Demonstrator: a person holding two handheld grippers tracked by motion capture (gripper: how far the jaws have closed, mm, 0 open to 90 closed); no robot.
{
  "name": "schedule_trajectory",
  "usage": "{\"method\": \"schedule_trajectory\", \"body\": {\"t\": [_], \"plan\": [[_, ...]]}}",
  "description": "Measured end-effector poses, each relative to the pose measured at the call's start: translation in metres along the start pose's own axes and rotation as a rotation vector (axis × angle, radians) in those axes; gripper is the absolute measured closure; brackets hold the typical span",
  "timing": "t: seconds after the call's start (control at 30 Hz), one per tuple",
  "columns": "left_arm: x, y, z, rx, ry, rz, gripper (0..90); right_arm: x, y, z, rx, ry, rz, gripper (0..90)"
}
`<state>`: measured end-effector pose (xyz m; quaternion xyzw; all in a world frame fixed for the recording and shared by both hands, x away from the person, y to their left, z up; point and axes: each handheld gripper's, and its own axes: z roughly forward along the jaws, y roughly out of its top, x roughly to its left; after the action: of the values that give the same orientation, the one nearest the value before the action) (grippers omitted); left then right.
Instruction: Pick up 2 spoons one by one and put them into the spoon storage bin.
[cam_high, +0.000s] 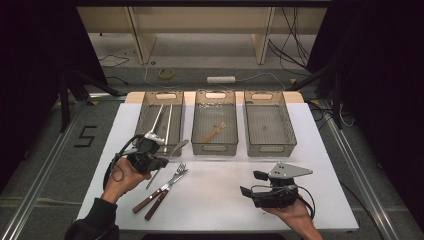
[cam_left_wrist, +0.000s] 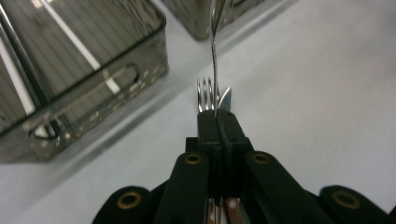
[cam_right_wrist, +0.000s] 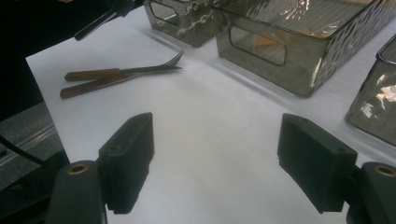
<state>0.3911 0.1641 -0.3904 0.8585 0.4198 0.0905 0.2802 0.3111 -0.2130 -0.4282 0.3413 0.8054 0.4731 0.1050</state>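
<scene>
My left gripper (cam_high: 159, 162) is lifted above the table's left side, in front of the left bin. Its jaws are shut on a thin metal spoon (cam_high: 179, 147). In the left gripper view the spoon (cam_left_wrist: 215, 60) rises edge-on from the shut jaw tips of the left gripper (cam_left_wrist: 218, 116). A fork (cam_high: 172, 179) and a knife (cam_high: 162, 195) with wooden handles lie side by side on the white table below it. Over the table's right front, my right gripper (cam_high: 252, 183) is held open, and the right gripper (cam_right_wrist: 215, 158) has nothing between its jaws.
Three clear bins stand in a row at the back. The left bin (cam_high: 159, 94) holds long pale sticks (cam_high: 162, 120), the middle bin (cam_high: 215, 93) a small wooden piece (cam_high: 215, 132), and the right bin (cam_high: 265, 94) looks bare. Cables lie on the floor beyond.
</scene>
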Motion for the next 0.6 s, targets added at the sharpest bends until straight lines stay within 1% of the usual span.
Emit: {"method": "schedule_trajectory", "body": {"t": [0.07, 0.27, 0.37, 0.4, 0.43, 0.47, 0.6], "plan": [[-0.001, 0.006, 0.000, -0.014, 0.003, 0.006, 89.2, 0.000, 0.000, 0.000, -0.001, 0.001, -0.001, 28.1], [-0.004, 0.023, 0.002, -0.053, -0.005, 0.012, 89.2, 0.000, 0.000, 0.000, 0.002, 0.000, 0.001, 28.2], [-0.005, 0.032, 0.002, -0.075, -0.012, 0.020, 89.1, 0.000, 0.000, 0.000, -0.002, 0.001, -0.002, 28.1], [-0.006, 0.035, 0.002, -0.084, -0.018, 0.016, 89.2, 0.000, 0.000, 0.000, -0.002, 0.001, -0.001, 28.1], [-0.007, 0.038, 0.003, -0.089, -0.023, 0.016, 89.2, 0.000, 0.000, 0.000, -0.001, -0.001, -0.001, 28.1], [-0.008, 0.040, 0.004, -0.095, -0.018, 0.018, 89.2, 0.000, 0.000, 0.000, 0.001, -0.001, 0.000, 28.1], [-0.010, 0.049, 0.010, -0.099, -0.018, 0.027, 89.2, 0.000, 0.000, 0.000, -0.005, -0.001, 0.000, 28.1]]}}
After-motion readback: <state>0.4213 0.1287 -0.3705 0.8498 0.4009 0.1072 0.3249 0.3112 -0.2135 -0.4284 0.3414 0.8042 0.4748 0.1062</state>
